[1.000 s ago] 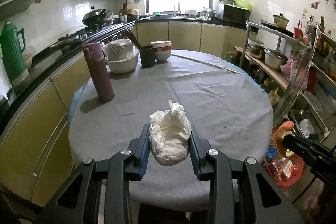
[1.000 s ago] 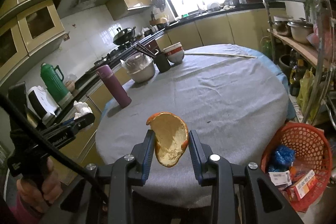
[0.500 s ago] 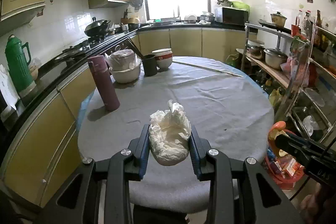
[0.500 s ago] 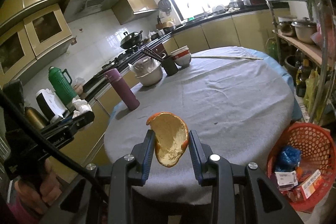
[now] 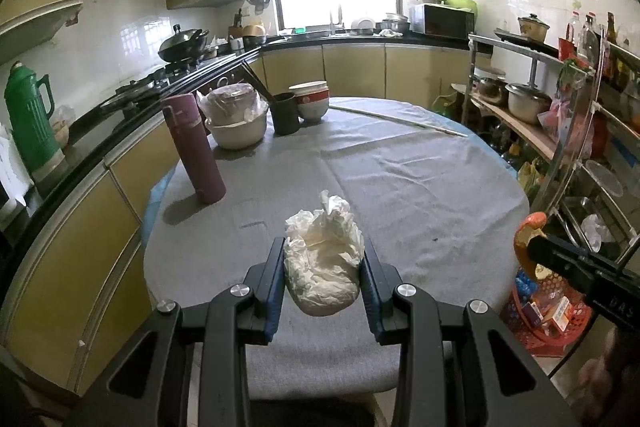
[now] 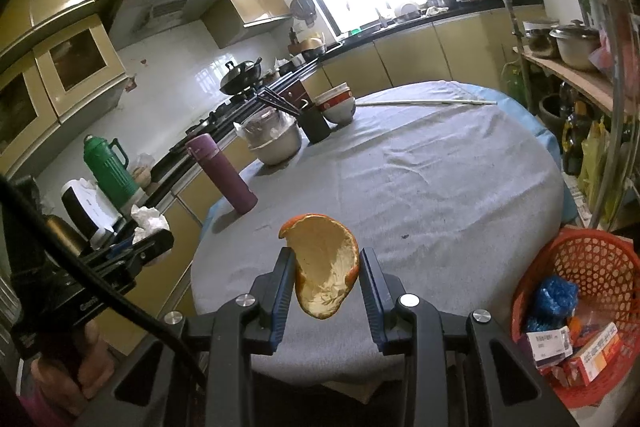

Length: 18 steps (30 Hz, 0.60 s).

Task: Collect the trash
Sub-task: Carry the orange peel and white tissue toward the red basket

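My left gripper [image 5: 322,263] is shut on a crumpled white tissue [image 5: 322,263], held in the air in front of the round table's near edge. My right gripper [image 6: 326,267] is shut on a curved piece of orange peel [image 6: 325,267], also held off the table. The right gripper with the peel [image 5: 530,235] shows at the right of the left wrist view. The left gripper with the tissue [image 6: 150,221] shows at the left of the right wrist view. An orange mesh trash basket [image 6: 576,259] stands on the floor to the table's right, holding boxes and a blue wrapper.
The round table has a grey cloth [image 5: 400,179]. A maroon flask [image 5: 194,147], a covered white bowl [image 5: 236,123], a dark cup [image 5: 285,113], stacked bowls [image 5: 310,101] and a long stick [image 5: 400,121] sit at its far side. A counter runs left; a metal shelf rack [image 5: 560,115] stands right.
Both grippers have pulled back from the table, still shut on the tissue and the peel. The table looks farther away, and the basket has come closer at the lower right.
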Available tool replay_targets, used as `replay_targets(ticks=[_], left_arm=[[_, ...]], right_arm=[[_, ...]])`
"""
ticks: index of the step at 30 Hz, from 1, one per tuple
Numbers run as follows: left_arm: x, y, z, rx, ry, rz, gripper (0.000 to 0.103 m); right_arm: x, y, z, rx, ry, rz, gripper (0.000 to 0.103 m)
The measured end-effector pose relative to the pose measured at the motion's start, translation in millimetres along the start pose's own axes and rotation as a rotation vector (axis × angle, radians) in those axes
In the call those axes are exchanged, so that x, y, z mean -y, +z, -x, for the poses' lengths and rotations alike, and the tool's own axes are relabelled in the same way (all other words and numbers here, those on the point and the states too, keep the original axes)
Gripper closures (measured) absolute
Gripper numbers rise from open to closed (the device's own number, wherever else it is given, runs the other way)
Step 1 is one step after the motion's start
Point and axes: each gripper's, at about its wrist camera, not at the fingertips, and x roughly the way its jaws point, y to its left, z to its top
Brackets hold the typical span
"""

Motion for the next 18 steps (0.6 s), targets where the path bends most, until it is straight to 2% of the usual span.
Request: replay_targets(ticks=[7, 14, 18], left_arm=[[-12, 4, -2, 0.023, 0.048, 0.013, 0.067], [-9, 6, -25, -0.021, 0.061, 0.005, 0.067], [-3, 5, -39, -0.049, 0.072, -0.008, 0.067]], right_arm=[[-1, 8, -7, 0.012, -0.005, 0.024, 0.068], [13, 11, -36, -0.050, -0.002, -0.008, 0.068], [20, 17, -41, -0.050, 0.000, -0.003, 0.068]])
